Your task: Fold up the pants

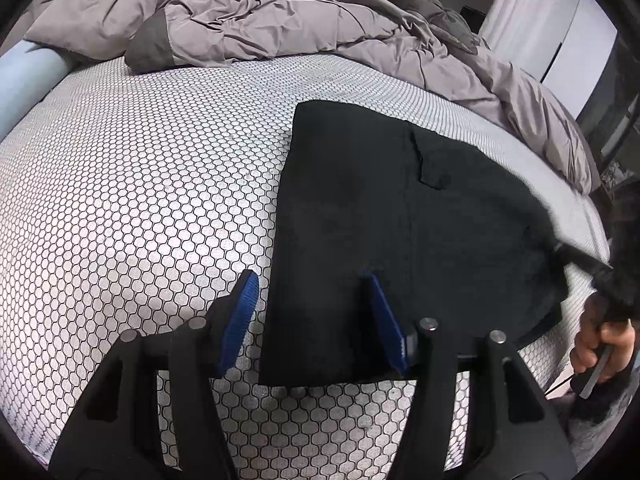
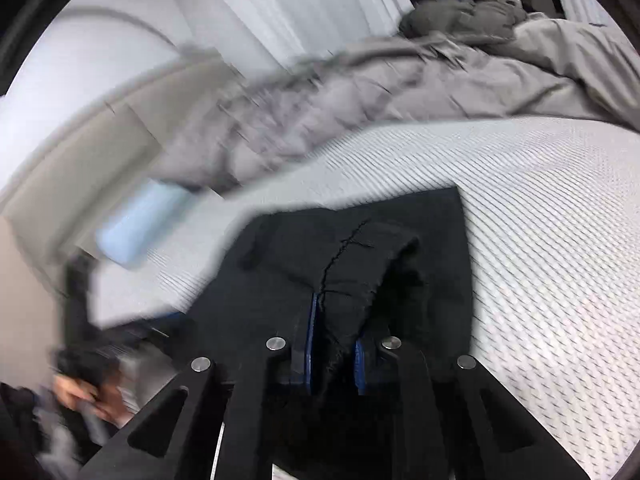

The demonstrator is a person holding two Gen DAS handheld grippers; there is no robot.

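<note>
My right tongs (image 2: pixel 335 340) are clenched on a bunched edge of the black pants (image 1: pixel 400 220), lifting it for another fold; my left tongs (image 1: pixel 312 312) straddle the near edge, released (pants partly folded on the mattress (image 1: pixel 140 180)).

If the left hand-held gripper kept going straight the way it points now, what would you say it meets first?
Most likely the black pants: the left hand-held gripper is open, straddling their left edge, with the patterned mattress underneath. Depth is hard to judge through this lens.
</note>
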